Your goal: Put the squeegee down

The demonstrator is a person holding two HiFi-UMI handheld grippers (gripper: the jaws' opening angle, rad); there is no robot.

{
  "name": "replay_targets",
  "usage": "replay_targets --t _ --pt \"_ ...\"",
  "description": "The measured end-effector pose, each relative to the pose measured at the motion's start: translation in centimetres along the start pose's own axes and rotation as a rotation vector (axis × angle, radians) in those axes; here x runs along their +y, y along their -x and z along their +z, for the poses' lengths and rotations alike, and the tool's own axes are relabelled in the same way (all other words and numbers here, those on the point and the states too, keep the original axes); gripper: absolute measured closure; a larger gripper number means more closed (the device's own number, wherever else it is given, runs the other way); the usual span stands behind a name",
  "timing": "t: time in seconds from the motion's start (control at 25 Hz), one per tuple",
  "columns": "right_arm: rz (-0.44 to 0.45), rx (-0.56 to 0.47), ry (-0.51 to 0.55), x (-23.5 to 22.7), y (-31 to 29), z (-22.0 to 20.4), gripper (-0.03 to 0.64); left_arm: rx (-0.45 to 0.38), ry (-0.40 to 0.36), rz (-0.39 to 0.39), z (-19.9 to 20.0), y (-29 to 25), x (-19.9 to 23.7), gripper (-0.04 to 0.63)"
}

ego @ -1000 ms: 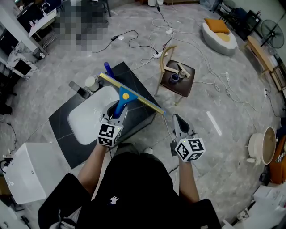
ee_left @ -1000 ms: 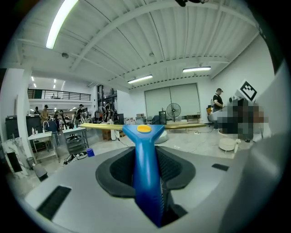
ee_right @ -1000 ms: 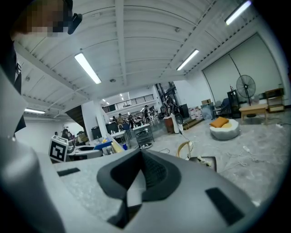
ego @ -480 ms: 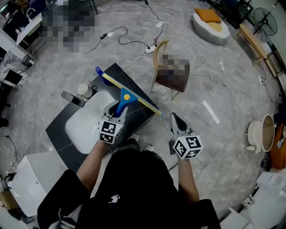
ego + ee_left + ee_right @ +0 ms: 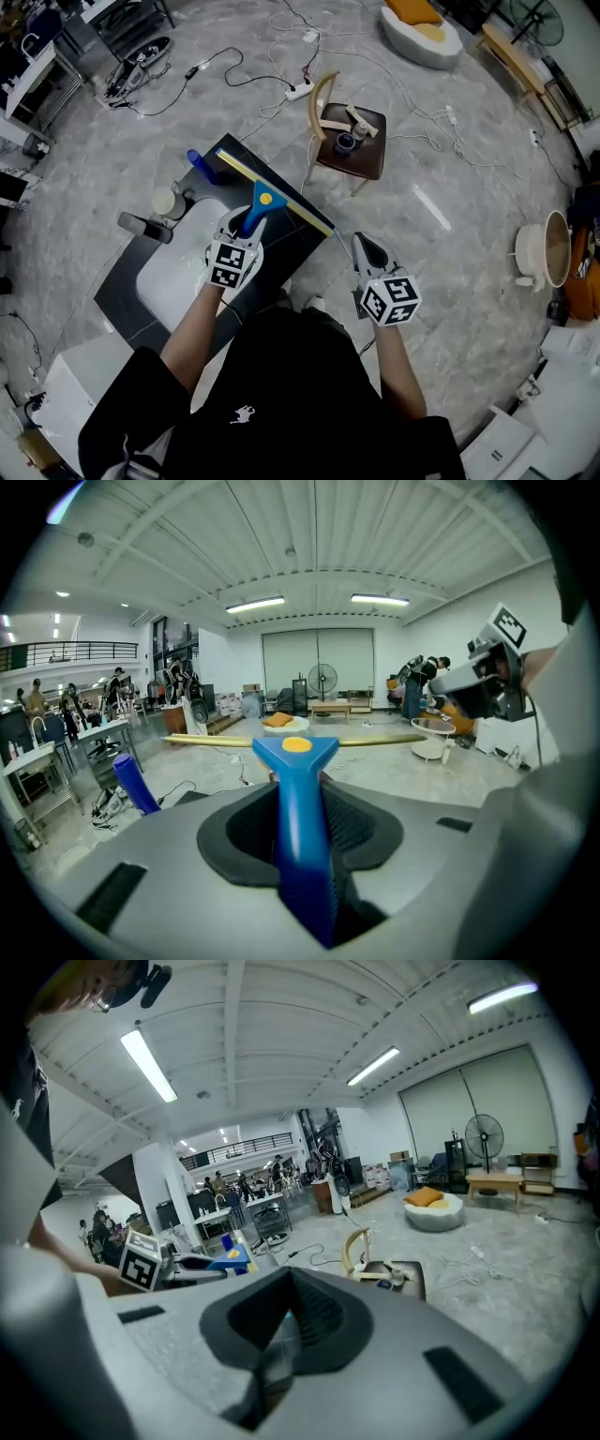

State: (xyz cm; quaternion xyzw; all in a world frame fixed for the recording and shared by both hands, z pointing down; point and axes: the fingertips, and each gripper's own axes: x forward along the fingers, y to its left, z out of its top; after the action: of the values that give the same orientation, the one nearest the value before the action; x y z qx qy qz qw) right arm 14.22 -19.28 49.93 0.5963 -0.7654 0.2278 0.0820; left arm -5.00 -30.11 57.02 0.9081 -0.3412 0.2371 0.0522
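Note:
The squeegee [image 5: 263, 200] has a blue handle and a long yellow blade. My left gripper [image 5: 246, 225] is shut on its handle and holds it over the right part of the black sink counter [image 5: 284, 249]. From the left gripper view, the squeegee [image 5: 300, 789] runs straight out between the jaws of my left gripper [image 5: 302, 860], blade crosswise at the far end. I cannot tell whether the blade touches the counter. My right gripper [image 5: 362, 249] hangs to the right of the counter over the floor, with nothing in it. Its jaws look pressed together in the right gripper view [image 5: 279, 1340].
A white basin [image 5: 173, 267], a faucet [image 5: 141, 227], a round white cup [image 5: 166, 202] and a blue bottle [image 5: 196, 161] are on the counter's left and far side. A wooden chair [image 5: 345, 131] with small items stands beyond it. Cables run over the floor.
Both grippers have sunk a little, and the left one has carried the squeegee lower over the counter. The head view has shifted, so the chair and counter sit higher in the frame.

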Motion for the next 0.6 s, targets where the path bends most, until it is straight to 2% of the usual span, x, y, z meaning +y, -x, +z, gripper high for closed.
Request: replay_targets --t 0.6 --pt "-0.070 0.110 0.008 -1.0 -4.5 -2.7 0.615 0.062 0.013 -0.082 -3.6 -5.7 1.6 0.465"
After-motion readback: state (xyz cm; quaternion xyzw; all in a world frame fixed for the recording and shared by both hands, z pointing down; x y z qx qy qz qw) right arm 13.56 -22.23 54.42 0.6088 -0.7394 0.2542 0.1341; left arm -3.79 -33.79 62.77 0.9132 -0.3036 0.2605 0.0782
